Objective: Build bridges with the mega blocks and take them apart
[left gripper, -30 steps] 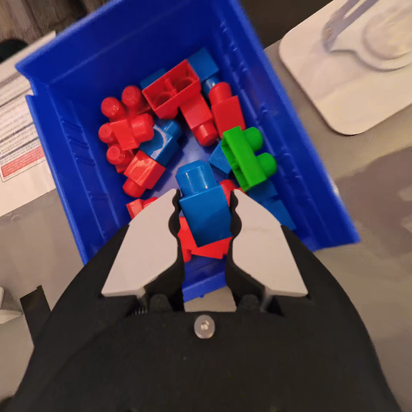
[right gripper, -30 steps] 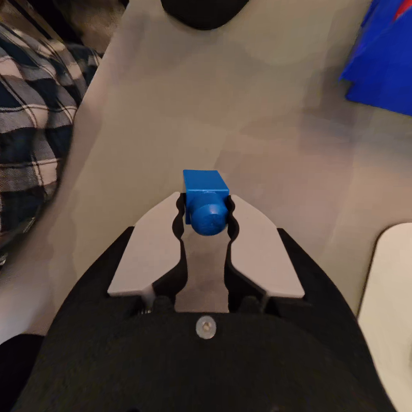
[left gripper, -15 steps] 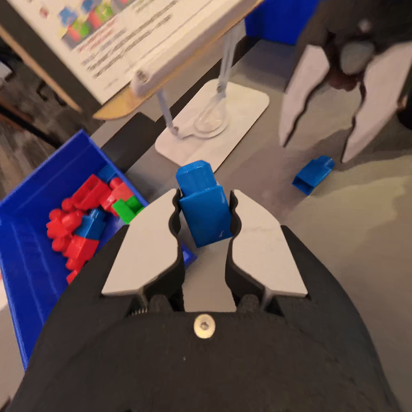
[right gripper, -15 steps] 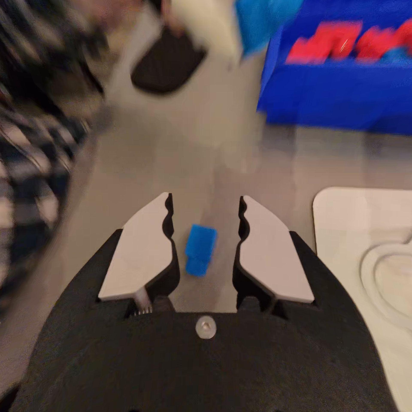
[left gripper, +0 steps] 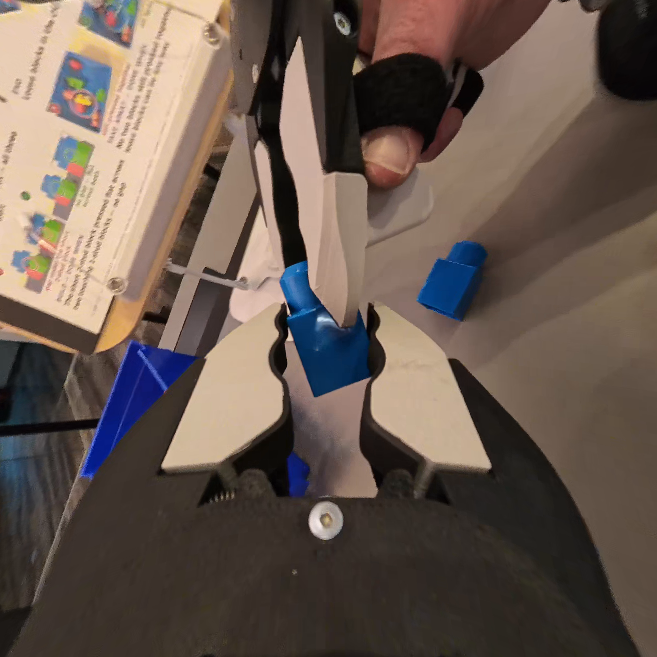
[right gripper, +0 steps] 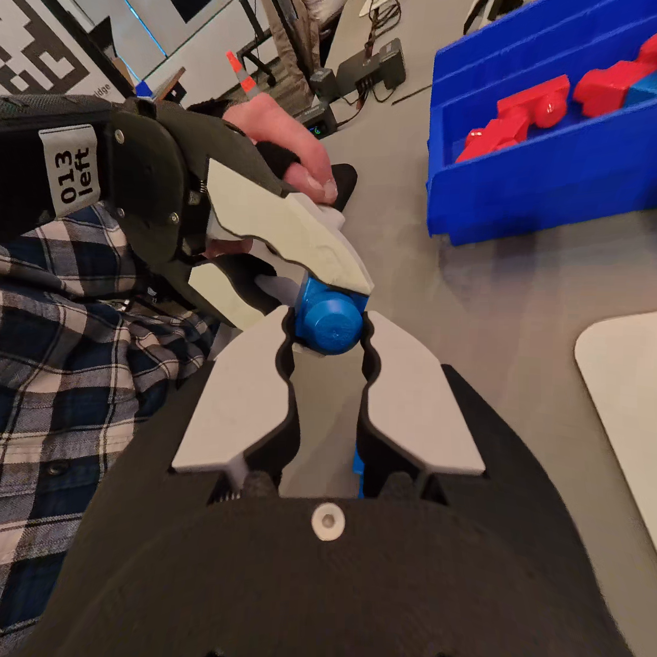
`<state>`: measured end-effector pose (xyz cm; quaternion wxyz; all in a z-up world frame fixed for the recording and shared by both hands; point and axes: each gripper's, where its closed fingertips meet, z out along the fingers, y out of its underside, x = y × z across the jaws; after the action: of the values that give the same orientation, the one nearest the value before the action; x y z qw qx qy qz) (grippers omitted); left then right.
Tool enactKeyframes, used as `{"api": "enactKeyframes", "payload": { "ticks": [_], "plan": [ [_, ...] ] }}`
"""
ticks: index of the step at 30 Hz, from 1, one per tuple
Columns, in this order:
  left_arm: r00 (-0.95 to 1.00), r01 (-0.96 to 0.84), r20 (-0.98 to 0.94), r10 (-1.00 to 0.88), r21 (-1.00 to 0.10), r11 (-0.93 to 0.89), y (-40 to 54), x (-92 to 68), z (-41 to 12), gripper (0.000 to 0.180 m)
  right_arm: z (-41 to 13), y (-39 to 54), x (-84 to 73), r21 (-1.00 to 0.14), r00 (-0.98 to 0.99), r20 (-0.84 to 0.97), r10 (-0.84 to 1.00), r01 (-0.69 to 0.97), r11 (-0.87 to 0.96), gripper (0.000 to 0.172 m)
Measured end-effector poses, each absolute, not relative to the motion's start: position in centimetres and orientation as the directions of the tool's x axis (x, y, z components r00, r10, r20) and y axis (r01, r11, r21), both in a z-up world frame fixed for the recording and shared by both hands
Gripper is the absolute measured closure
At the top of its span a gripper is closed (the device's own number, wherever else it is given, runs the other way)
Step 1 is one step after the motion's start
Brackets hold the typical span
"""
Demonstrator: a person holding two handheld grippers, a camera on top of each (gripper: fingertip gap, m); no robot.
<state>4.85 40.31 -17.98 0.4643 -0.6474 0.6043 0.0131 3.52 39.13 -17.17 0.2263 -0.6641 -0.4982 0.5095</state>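
My left gripper (left gripper: 327,320) is shut on a blue single-stud block (left gripper: 330,355), its pads pressed on the block's two sides, stud pointing away. My right gripper (right gripper: 327,320) comes in from the opposite side and is shut on the stud end of that same blue block (right gripper: 329,329). In the left wrist view one right finger (left gripper: 341,249) rests on the block's shoulder beside the stud. In the right wrist view a left finger (right gripper: 302,241) lies over the block's top. A second blue block (left gripper: 451,284) lies on its side on the grey table.
A blue bin (right gripper: 533,185) holding red blocks (right gripper: 526,106) stands at the right; its corner also shows in the left wrist view (left gripper: 142,384). An instruction board (left gripper: 89,142) on a stand leans at the left. A white stand base (right gripper: 622,391) lies right. A person's plaid shirt (right gripper: 71,355) is close. My two grippers' fingertips are within a few centimetres of each other.
My left gripper carried its blue block from the bin to mid-table. My right gripper let its own blue block go onto the table, opened, then closed on the left gripper's block.
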Motion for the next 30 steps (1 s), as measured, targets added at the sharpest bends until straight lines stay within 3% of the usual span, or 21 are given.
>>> {"api": "enactKeyframes", "payload": {
  "ticks": [4, 9, 13, 15, 19, 24, 30],
  "plan": [
    [0.286, -0.806, -0.522, -0.804, -0.584, 0.093, 40.9, 4.0, -19.8, 0.124, -19.1, 40.6, 6.3, -0.777, 0.106, -0.492, 0.864, 0.394, -0.491, 0.136],
    [0.304, -0.796, -0.488, -0.818, -0.602, 0.063, 40.6, 2.5, -20.5, 0.131, -25.2, 42.5, 9.8, -0.727, 0.309, -0.382, 0.871, 0.482, -0.490, 0.136],
    [0.335, -0.808, -0.496, -0.801, -0.589, 0.027, 40.7, 0.4, -20.4, 0.132, -28.4, 42.2, 11.1, -0.666, 0.337, -0.257, 0.906, 0.617, -0.419, 0.134],
    [0.389, -0.806, -0.508, -0.769, -0.592, -0.017, 41.7, -1.8, -19.5, 0.134, -29.1, 42.1, 12.0, -0.634, 0.353, -0.197, 0.915, 0.666, -0.393, 0.121],
    [0.500, -0.784, -0.536, -0.681, -0.613, -0.093, 45.2, -7.6, -16.7, 0.143, -28.5, 41.8, 14.0, -0.623, 0.381, -0.158, 0.911, 0.677, -0.391, 0.112],
    [0.649, -0.654, -0.276, -0.709, -0.678, -0.335, 51.9, -11.6, -18.8, 0.151, -25.7, 41.7, 14.9, -0.692, 0.406, -0.179, 0.896, 0.596, -0.408, 0.121],
    [0.696, -0.551, 0.096, -0.711, -0.563, -0.616, 55.7, -11.4, -26.0, 0.146, -24.2, 40.3, 14.0, -0.750, 0.365, -0.172, 0.915, 0.554, -0.362, 0.125]
  ]
}}
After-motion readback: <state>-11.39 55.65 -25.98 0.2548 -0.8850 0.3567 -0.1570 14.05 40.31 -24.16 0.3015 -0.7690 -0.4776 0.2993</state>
